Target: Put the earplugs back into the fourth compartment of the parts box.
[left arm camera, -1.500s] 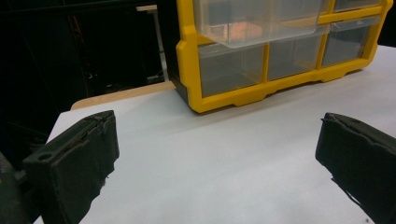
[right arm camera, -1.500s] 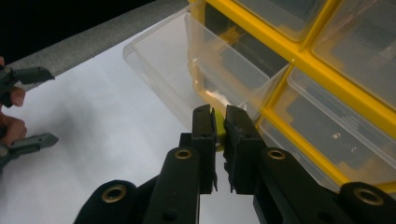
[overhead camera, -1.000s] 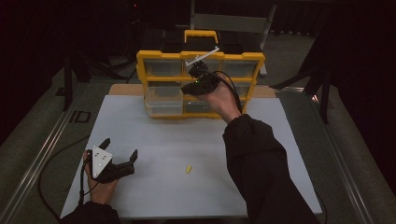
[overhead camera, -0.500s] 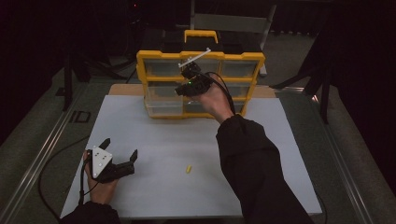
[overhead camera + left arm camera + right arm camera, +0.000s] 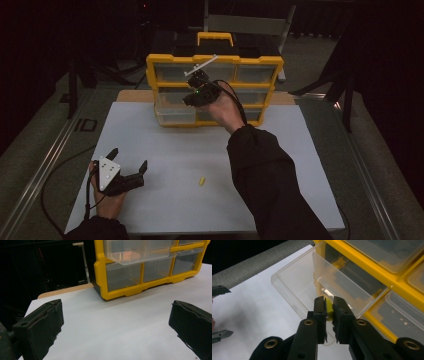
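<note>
Nearly closed, right claw (image 5: 329,307) pinches yellow piece (image 5: 328,310) over open drawer (image 5: 294,287).

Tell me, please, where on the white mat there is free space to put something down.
The white mat is bare between the left gripper and the yellow organizer, and right of the person's sleeve. One small yellow piece lies near the front middle. It is crowded at the open clear drawer, where the right gripper holds another yellow piece.
</note>
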Available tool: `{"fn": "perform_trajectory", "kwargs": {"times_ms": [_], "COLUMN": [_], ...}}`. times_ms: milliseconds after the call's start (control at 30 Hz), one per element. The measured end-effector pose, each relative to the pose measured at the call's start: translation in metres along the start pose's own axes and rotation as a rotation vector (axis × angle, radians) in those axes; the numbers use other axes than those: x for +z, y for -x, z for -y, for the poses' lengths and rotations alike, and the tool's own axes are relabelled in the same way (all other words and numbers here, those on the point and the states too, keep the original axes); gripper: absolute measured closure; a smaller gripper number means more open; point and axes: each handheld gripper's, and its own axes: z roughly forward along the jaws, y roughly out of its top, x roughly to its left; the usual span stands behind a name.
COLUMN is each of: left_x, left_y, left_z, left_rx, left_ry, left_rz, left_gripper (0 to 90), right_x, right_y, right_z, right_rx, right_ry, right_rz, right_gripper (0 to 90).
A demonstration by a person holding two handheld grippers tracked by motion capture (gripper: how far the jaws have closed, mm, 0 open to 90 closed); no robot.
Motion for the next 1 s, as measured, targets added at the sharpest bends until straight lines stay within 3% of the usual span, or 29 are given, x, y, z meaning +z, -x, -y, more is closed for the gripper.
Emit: {"fn": "perform_trajectory", "kwargs": {"times_ms": [433, 633, 1000], "left_x": [0.0, 0.0002, 0.0], "left_y": [0.0, 0.0001, 0.0001], "left_z": [0.0, 0.0, 0.0], "left_rx": [0.001, 0.001, 0.001], "left_ry": [-0.001, -0.001, 0.0], "left_rz": [0.0, 0.001, 0.002], "left_gripper": [0.6, 0.7, 0.8], "right_x": [0.0033, 0.0043, -0.0007], "right_y": [-0.0021, -0.0031, -0.0037], "right_z": [0.0005, 0.0019, 0.0018], "right_rx": [0.003, 0.005, -0.01], "right_ry": [-0.007, -0.003, 0.03], "right_rz": [-0.001, -0.006, -0.018], "right_gripper": [79.4, 74.4, 47.8]}}
